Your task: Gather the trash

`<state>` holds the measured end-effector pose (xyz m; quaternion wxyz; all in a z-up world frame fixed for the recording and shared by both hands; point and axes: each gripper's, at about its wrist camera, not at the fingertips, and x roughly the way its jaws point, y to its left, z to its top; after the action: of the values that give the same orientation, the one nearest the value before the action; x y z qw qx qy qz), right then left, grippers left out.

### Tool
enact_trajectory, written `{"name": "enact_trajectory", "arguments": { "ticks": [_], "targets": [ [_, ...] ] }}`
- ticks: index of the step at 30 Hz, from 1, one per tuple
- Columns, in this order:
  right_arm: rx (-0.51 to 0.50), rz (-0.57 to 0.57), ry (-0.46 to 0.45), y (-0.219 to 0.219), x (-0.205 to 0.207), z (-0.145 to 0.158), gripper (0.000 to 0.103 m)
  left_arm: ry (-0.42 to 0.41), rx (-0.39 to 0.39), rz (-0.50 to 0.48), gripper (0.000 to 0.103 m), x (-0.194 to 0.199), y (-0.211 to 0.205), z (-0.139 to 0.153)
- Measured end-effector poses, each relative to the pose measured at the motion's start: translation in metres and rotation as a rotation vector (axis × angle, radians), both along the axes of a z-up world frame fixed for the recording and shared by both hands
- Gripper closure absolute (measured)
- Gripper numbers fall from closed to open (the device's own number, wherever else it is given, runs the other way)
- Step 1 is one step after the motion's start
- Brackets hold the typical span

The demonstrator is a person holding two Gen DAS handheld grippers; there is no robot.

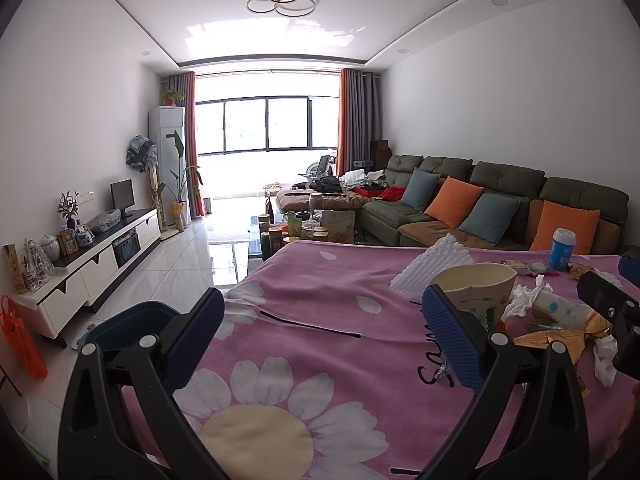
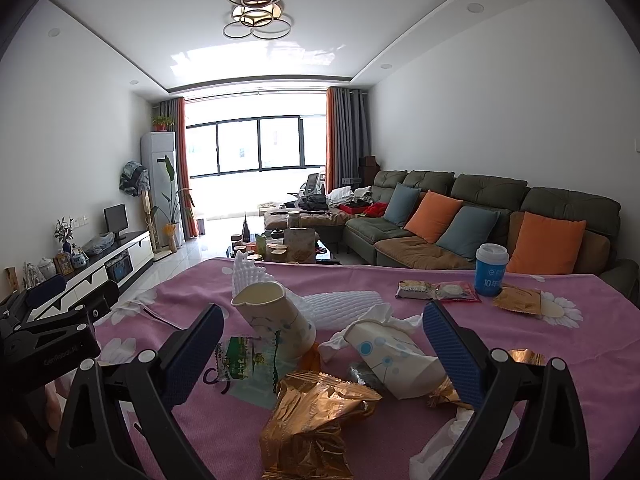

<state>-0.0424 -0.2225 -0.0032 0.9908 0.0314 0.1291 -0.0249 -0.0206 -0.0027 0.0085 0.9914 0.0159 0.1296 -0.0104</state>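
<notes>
Living room of a home.
Dark sectional sofa (image 2: 492, 216) with orange and blue cushions (image 2: 434, 216) along the right wall; low white TV cabinet (image 1: 100, 260) with small monitor (image 1: 122, 196) on the left; cluttered coffee table (image 1: 304, 232); floor-standing air conditioner (image 1: 166, 140); curtained wide window (image 2: 256, 144); ring ceiling lamp (image 2: 256, 8); glossy tiled floor (image 1: 192, 264).

Left gripper (image 1: 324, 336) observed wide open above pink floral cloth (image 1: 304, 300), holding nothing. Crushed paper cup (image 1: 476, 286) seen just behind right finger pad (image 1: 450, 336). White foam netting (image 1: 430, 264), tissues (image 1: 524, 300), gold wrapper (image 1: 560, 338) noted nearby.
</notes>
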Motion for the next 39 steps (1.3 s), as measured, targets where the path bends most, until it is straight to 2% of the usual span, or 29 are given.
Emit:
{"name": "enact_trajectory", "arguments": {
  "ticks": [39],
  "targets": [
    [0.004, -0.008, -0.002, -0.0014, 0.0017, 0.0025, 0.007, 0.001, -0.008, -0.019, 0.005, 0.0005, -0.0027, -0.0005]
  ]
}}
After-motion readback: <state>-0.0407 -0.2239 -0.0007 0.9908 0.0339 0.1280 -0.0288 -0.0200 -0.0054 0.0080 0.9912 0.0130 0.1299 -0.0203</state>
